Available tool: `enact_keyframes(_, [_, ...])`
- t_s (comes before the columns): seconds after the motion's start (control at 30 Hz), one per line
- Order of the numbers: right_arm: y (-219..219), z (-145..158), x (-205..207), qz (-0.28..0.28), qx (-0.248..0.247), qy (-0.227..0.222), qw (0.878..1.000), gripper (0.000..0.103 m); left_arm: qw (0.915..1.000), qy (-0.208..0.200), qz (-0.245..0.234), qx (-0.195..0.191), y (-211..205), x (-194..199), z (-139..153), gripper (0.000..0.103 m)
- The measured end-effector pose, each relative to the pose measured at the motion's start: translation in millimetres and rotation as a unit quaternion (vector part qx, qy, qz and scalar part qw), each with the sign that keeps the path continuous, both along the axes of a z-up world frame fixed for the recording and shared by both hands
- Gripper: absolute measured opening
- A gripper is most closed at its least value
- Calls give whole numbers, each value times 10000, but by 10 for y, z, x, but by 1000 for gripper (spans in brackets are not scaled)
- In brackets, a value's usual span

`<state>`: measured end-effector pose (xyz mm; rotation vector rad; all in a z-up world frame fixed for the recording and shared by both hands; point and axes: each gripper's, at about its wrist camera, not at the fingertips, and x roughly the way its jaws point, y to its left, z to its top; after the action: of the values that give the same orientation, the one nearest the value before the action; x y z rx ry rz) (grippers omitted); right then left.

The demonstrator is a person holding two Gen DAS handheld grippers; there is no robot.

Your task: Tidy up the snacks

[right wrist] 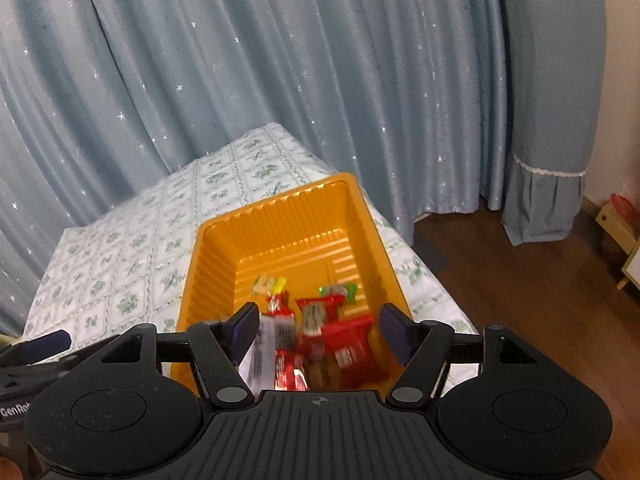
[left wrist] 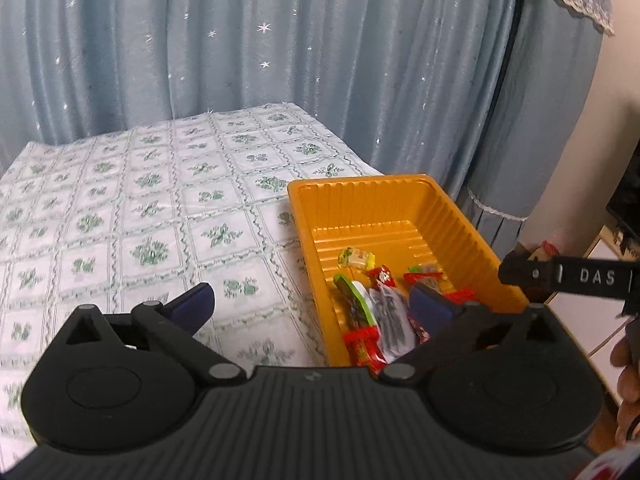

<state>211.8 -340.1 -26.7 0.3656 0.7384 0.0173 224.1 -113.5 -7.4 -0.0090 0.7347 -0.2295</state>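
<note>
An orange plastic tray point(left wrist: 360, 184) point(right wrist: 276, 200) stands at the right end of the table. In it lie several snack packets: a yellow candy point(left wrist: 357, 258) point(right wrist: 270, 285), a green-and-white packet point(left wrist: 356, 300), red packets point(left wrist: 362, 344) point(right wrist: 348, 348) and a blurred white packet point(right wrist: 266, 344) beside my right gripper's left finger. My left gripper point(left wrist: 314, 308) is wide open over the tray's near left rim, one finger above the cloth and one above the snacks. My right gripper point(right wrist: 319, 330) is open above the tray's near end, and its pads press on nothing.
A floral cloth point(left wrist: 140, 208) covers the table, which ends just right of the tray. Blue curtains point(left wrist: 280, 40) hang close behind. Wooden floor point(right wrist: 520, 300) and low white furniture point(right wrist: 632, 264) lie to the right. A person's hand point(left wrist: 628, 380) shows at the right edge.
</note>
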Motion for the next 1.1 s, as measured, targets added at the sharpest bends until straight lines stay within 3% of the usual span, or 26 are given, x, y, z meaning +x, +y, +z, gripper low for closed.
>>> enact_keyframes(0.27, [28,149,-459,-59,-65,10,10000,80,9997,35,238,-80,63,-395,124,103])
enact_keyframes(0.53, [128,221,-908,-7,107,100,9999,82,9982,111,576,-112,189,-805,259,103])
enact_keyframes(0.87, [424,410,-1370,57,-637,32,9979,82,9981,-38,601,-159,273,-1275,444,103])
enact_keyframes(1.1, [491,531,-1606,-75,-706,-8,9975,82,9979,-57,568,-309,344,-1554,559,103])
